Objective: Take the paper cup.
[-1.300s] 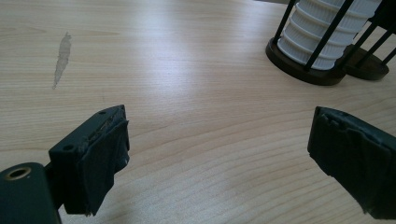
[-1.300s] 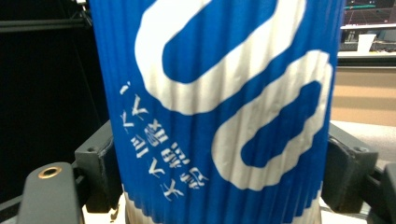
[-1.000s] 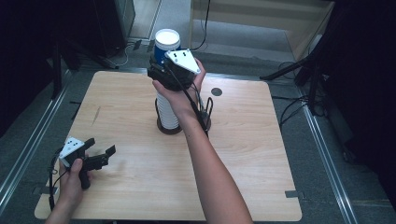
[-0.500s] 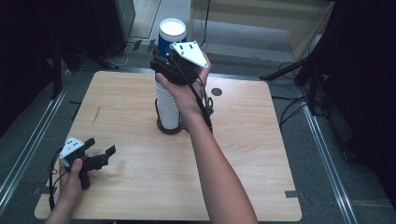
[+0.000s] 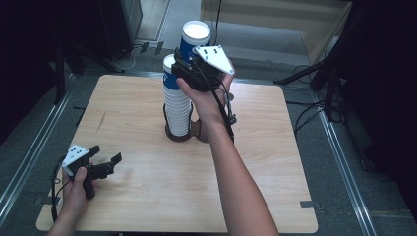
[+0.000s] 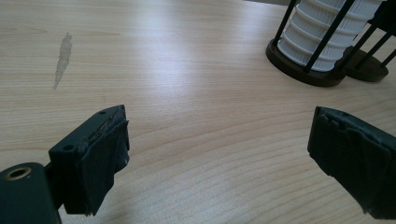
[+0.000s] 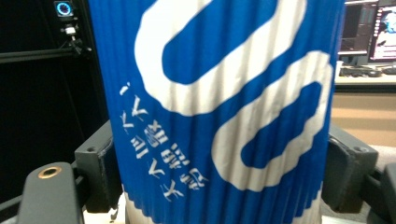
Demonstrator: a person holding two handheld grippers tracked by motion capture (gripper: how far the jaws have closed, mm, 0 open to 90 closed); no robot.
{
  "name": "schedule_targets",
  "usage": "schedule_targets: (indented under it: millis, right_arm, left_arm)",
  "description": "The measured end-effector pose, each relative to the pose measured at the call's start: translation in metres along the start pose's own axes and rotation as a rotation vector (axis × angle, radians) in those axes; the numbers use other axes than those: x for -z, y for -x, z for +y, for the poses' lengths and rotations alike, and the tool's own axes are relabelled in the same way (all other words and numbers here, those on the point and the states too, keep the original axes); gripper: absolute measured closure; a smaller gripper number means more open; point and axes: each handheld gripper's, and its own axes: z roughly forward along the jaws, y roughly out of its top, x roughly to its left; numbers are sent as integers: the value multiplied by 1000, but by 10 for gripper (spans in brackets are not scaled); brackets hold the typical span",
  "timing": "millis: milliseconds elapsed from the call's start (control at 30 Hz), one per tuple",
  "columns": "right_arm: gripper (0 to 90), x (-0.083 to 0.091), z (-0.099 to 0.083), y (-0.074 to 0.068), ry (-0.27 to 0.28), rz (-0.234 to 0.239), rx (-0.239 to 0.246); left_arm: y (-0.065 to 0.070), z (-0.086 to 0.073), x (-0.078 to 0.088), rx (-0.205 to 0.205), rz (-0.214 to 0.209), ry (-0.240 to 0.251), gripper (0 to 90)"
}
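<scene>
Right hand-held gripper [image 5: 189, 66]: I am pinching a blue paper cup [image 5: 194, 42] around its body, one jaw pressing on each side of it in the right gripper view.
Cup [image 7: 219, 107]: it is hanging in the air above and just behind the stack of cups [image 5: 178, 103], higher than half a second ago.
What has just changed: I am lifting the cup, and it is now coming clear of the stack's blue top cup; a second ago it was sitting much lower.
What that means: I judge that the cup is separating singly, and that finding a spot to set it down comes next.
Stack: it is standing upright in its black wire holder [image 6: 306, 70] on the worktop [image 5: 147, 196].
Left hand-held gripper [image 5: 105, 163]: I am holding it spread and empty, low over the near left corner.
</scene>
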Motion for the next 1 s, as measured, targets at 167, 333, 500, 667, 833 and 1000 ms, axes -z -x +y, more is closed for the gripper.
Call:
schedule_targets:
  millis: [167, 333, 500, 667, 833, 1000]
  right_arm:
    - [174, 7, -5, 14, -5, -23, -7]
    - [174, 17, -11, 28, -12, -43, -6]
    - [174, 26, -19, 42, -19, -58, -8]
    - [174, 39, -27, 56, -24, -102, 20]
    - [174, 48, -31, 65, -32, -114, 16]
    - [174, 63, -37, 73, -39, -115, 40]
  left_arm:
    - [0, 0, 0, 2, 2, 3, 62]
    - [0, 0, 0, 5, 1, 5, 62]
    - [0, 0, 0, 3, -1, 6, 62]
    - [0, 0, 1, 5, 3, 8, 62]
    - [0, 0, 1, -1, 5, 6, 62]
    - [1, -1, 1, -2, 4, 6, 62]
